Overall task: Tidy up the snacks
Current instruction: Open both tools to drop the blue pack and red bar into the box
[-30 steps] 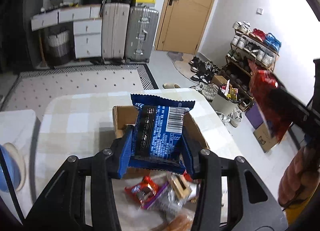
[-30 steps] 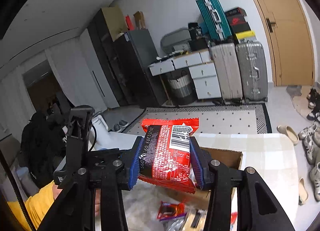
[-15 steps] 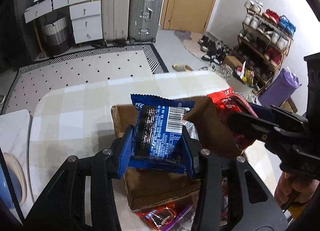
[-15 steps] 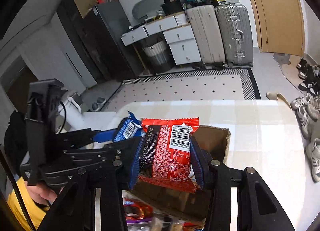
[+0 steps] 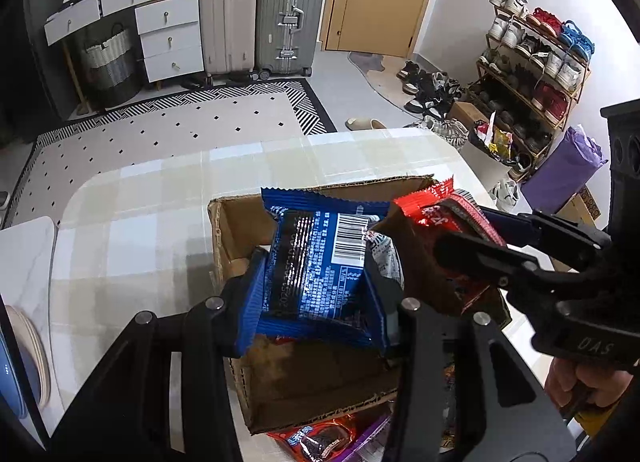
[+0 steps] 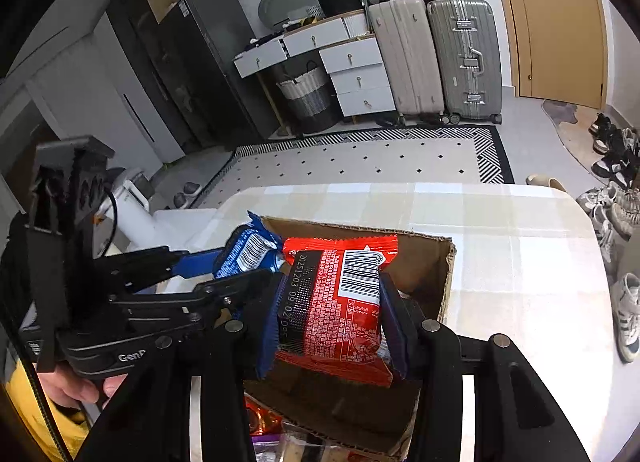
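Note:
My left gripper (image 5: 316, 290) is shut on a blue snack packet (image 5: 320, 262) and holds it over the open cardboard box (image 5: 236, 230) on the checked table. My right gripper (image 6: 330, 310) is shut on a red snack packet (image 6: 340, 298) and holds it over the same box (image 6: 436, 262), just right of the blue packet (image 6: 248, 250). In the left wrist view the red packet (image 5: 436, 210) and the right gripper come in from the right. Loose snack packets (image 5: 316, 438) lie on the table in front of the box.
The table (image 5: 132, 198) has bare room left of and behind the box. A white stool (image 5: 24, 254) and a plate (image 5: 28, 350) are at the left. Suitcases (image 5: 288, 14), drawers and a shoe rack (image 5: 536, 62) stand beyond on the floor.
Both grippers have moved forward and down over the box. The red packet came in from the right beside the blue one. Both stay gripped.

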{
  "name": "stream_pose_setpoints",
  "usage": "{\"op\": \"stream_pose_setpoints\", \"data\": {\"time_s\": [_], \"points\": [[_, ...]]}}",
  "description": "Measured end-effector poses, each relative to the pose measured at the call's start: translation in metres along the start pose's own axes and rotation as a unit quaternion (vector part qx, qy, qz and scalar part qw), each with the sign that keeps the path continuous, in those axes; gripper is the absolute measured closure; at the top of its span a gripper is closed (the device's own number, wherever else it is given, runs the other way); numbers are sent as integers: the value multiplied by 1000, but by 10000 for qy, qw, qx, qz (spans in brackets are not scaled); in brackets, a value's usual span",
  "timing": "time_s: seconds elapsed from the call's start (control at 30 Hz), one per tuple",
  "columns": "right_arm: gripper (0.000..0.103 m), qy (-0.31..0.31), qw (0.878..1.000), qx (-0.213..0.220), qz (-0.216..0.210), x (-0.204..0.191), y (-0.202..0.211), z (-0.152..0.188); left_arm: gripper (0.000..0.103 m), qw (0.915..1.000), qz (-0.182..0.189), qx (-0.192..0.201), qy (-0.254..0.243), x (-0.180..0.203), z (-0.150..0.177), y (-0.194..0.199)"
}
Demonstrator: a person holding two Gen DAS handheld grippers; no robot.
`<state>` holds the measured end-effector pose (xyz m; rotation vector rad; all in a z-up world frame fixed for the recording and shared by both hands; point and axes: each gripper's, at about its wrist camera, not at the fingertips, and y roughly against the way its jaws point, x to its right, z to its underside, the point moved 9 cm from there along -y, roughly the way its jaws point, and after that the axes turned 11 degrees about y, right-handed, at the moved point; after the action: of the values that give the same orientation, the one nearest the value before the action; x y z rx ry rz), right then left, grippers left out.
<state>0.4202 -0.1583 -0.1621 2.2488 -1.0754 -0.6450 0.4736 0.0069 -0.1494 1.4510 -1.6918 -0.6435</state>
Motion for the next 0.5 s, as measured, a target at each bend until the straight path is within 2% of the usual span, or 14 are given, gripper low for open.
{"op": "stream_pose_setpoints", "data": {"time_s": [0.1, 0.5], "points": [[57, 50, 9999, -17, 136, -1, 0, 1, 62, 10000, 13, -43, -13, 3, 1, -2], [57, 91, 9998, 159, 84, -4, 11, -8, 62, 9998, -14, 55, -199, 9, 0, 4]]}}
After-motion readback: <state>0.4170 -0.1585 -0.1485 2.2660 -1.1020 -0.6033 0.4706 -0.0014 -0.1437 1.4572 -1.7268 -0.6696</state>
